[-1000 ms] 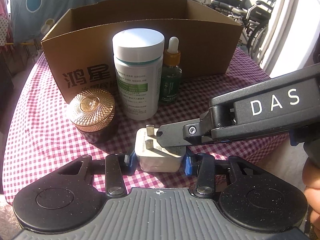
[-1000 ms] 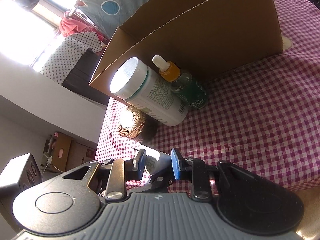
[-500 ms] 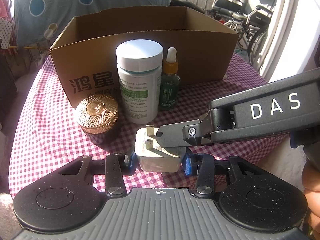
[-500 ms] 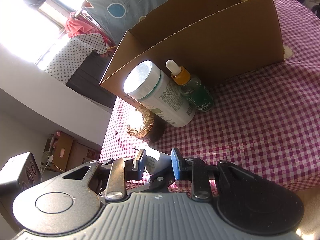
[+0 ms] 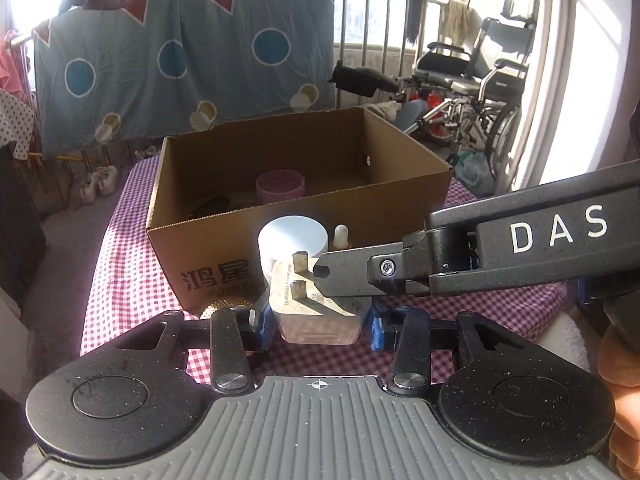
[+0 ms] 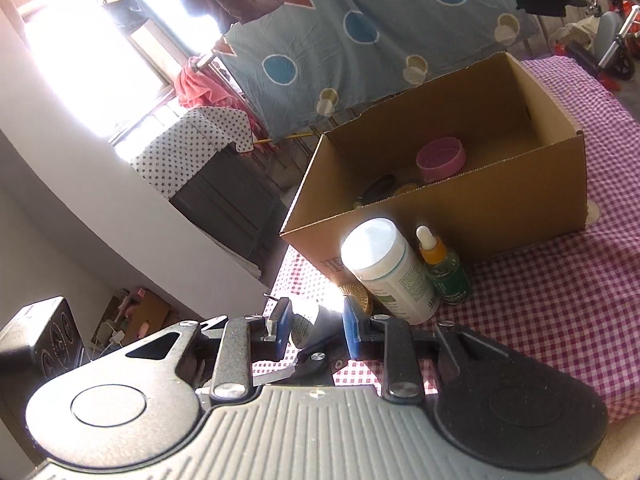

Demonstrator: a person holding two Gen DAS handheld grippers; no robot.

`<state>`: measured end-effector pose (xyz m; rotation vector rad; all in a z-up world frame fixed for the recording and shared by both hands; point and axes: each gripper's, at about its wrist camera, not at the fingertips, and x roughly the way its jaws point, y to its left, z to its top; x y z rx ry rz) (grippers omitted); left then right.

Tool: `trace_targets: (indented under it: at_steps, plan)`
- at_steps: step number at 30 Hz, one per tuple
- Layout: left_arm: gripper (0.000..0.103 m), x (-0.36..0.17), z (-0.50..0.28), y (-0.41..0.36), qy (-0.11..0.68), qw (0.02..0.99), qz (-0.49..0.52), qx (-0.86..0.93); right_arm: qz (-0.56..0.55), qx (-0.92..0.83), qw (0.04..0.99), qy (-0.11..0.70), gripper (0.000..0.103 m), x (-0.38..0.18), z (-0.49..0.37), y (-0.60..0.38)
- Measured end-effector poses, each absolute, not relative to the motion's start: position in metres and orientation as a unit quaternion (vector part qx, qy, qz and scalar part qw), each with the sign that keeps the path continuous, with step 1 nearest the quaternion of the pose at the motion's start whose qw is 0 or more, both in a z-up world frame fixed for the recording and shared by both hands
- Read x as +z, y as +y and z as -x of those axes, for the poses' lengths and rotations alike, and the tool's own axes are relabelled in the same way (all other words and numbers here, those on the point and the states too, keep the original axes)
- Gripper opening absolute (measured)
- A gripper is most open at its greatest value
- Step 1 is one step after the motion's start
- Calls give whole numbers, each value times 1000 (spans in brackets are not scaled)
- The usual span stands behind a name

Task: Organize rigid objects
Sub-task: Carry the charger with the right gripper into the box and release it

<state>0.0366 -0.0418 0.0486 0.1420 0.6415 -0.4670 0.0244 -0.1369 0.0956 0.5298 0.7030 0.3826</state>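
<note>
Both grippers, left (image 5: 320,318) and right (image 6: 314,328), had lifted the clamped charger (image 5: 318,308) off the table (image 5: 500,312). It hung near the box (image 5: 304,208), apparently ready to go in.

Bottles (image 5: 291,236) before the open box (image 5: 304,184) — obstacles.
</note>
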Motion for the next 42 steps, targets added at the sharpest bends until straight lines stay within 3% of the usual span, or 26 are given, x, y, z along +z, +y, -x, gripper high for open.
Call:
trace_targets:
  at_steps: [7, 12, 28, 42]
  plan:
    - [42, 105, -72, -58, 267, 927, -81, -249, -222, 195, 913, 283, 30, 157, -54, -149]
    - [42, 115, -120, -78, 299, 913, -57, -273, -211, 180, 915, 293, 30, 175, -100, -167]
    - [42, 21, -250, -113, 512, 811, -72, -274, -266, 149, 816, 491, 32, 66, -250, -216]
    - [47, 0, -270, -110, 562, 777, -46, -279, -257, 147, 807, 512, 32, 39, -274, -217]
